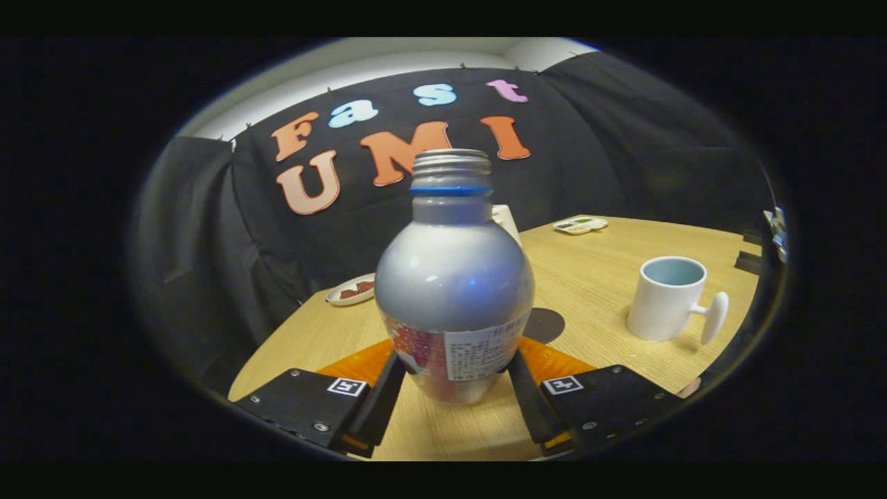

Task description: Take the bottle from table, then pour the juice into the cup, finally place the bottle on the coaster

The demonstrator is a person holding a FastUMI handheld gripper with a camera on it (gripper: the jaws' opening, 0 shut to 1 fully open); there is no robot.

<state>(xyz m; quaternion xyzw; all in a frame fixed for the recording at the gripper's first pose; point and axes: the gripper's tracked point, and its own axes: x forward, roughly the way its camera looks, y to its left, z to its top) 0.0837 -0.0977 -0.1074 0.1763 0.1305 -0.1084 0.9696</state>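
Note:
A silver bottle (454, 277) with a blue neck ring, an uncapped threaded mouth and a printed label stands upright between my fingers. My gripper (457, 364) is shut on its lower body, one finger pressed on each side. A dark round coaster (545, 324) lies on the wooden table (596, 277) just beyond the bottle, partly hidden by it. Farther ahead of the right-hand finger stands a white cup (666, 298), its inside pale blue and its handle pointing away from the bottle. I cannot tell whether the bottle's base rests on the table or hangs just above it.
A small white dish (352, 290) with reddish-brown food sits at the table's far edge, beyond the left-hand finger. A small tray (581, 224) with bits of food lies at the far side. A white box (507, 220) peeks out behind the bottle's shoulder. Black cloth walls the booth.

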